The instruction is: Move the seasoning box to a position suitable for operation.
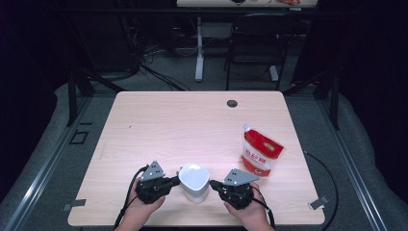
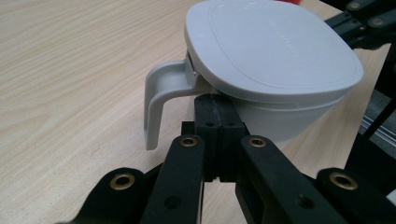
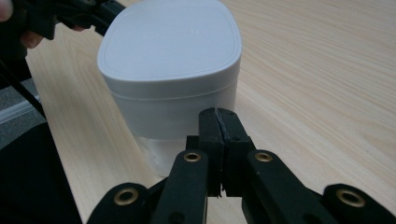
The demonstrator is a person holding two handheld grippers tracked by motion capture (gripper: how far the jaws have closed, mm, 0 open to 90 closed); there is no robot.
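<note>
A white lidded container (image 1: 194,182) with a side handle stands near the table's front edge, between my two grippers. In the left gripper view the container (image 2: 275,60) is close up, its handle (image 2: 161,100) hanging just left of my left gripper (image 2: 218,105), whose jaws are shut with nothing between them, the tips right under the lid's rim. My left gripper (image 1: 175,181) points at the container from the left. My right gripper (image 1: 215,184) points at it from the right. In the right gripper view its jaws (image 3: 218,116) are shut and empty, a little short of the container's wall (image 3: 173,109).
A red and white pouch (image 1: 260,154) lies on the wooden table (image 1: 192,125) to the right of the container. A cable hole (image 1: 232,103) sits near the far edge. A chair and a desk leg stand beyond the table.
</note>
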